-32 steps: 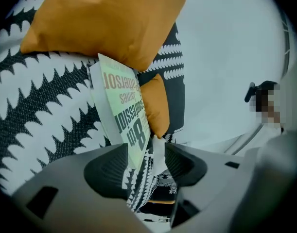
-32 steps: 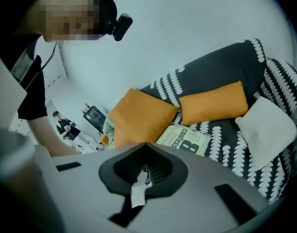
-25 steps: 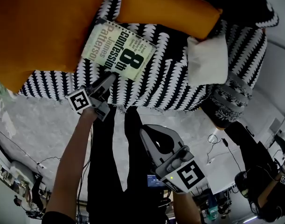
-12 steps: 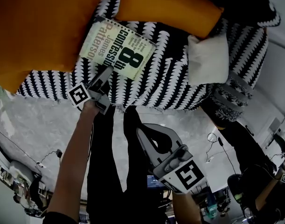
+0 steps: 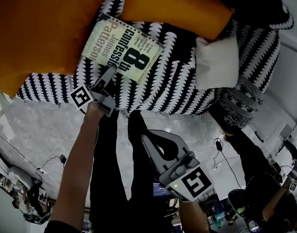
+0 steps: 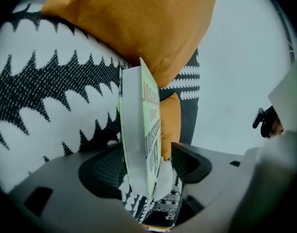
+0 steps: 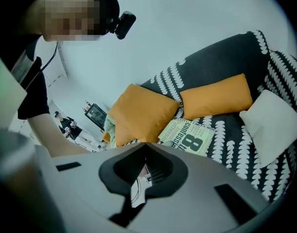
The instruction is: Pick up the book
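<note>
The book (image 5: 121, 47), a pale green paperback with a big "8" on its cover, lies on the black-and-white patterned sofa seat (image 5: 177, 86), against an orange cushion. My left gripper (image 5: 109, 72) reaches up to its near edge. In the left gripper view the book (image 6: 138, 144) stands edge-on between the jaws of that gripper (image 6: 148, 161), with a gap at the right pad. Those jaws have just been opening, and they stand open around the book's edge. My right gripper (image 5: 147, 141) hangs back over the floor, shut and empty. From the right gripper (image 7: 146, 144) the book (image 7: 187, 136) shows further off.
A big orange cushion (image 5: 41, 28) and a second orange one (image 5: 172, 6) lie behind the book, and a white cushion (image 5: 216, 62) to its right. The person's black-trousered legs (image 5: 114, 169) stand at the sofa's front edge. Cables (image 5: 221, 147) trail on the pale floor.
My left gripper has edged up the picture, so its tips now overlap the book's near edge. The book sits slightly further left. My right gripper has stayed put.
</note>
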`<act>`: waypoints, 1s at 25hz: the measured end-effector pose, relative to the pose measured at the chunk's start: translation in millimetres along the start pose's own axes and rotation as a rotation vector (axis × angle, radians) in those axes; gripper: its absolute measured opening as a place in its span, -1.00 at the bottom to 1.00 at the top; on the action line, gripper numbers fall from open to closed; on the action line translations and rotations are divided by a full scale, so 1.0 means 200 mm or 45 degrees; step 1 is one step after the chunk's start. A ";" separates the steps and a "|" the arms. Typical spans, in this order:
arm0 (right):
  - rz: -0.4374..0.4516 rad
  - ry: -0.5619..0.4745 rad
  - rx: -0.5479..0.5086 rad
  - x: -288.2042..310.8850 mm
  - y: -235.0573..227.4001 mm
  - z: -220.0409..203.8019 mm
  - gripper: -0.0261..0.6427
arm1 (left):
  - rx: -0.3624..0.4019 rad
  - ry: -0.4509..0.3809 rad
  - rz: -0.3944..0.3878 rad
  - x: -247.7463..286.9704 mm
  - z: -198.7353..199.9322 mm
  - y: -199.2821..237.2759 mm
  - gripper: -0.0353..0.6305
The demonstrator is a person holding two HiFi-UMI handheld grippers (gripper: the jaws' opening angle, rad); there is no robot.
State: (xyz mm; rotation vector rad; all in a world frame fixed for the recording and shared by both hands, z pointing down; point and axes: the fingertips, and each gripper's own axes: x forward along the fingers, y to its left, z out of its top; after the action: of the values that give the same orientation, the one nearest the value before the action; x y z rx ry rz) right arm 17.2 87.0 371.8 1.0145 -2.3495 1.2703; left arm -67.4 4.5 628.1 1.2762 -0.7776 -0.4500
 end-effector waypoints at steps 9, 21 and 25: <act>0.006 0.015 0.019 0.01 -0.04 -0.02 -0.87 | -0.008 -0.012 0.012 0.08 0.02 0.02 -0.01; -0.026 0.054 0.023 -0.03 -0.07 -0.07 -0.87 | -0.008 -0.043 0.078 0.08 0.01 0.07 -0.33; -0.027 0.056 0.025 -0.01 -0.05 -0.09 -0.87 | -0.027 -0.051 0.068 0.07 0.02 0.09 -0.34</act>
State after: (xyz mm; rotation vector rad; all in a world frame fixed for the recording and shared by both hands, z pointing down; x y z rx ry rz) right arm 24.6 97.8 387.7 1.0038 -2.2919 1.2967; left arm -61.9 -3.7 649.1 1.2268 -0.8366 -0.4409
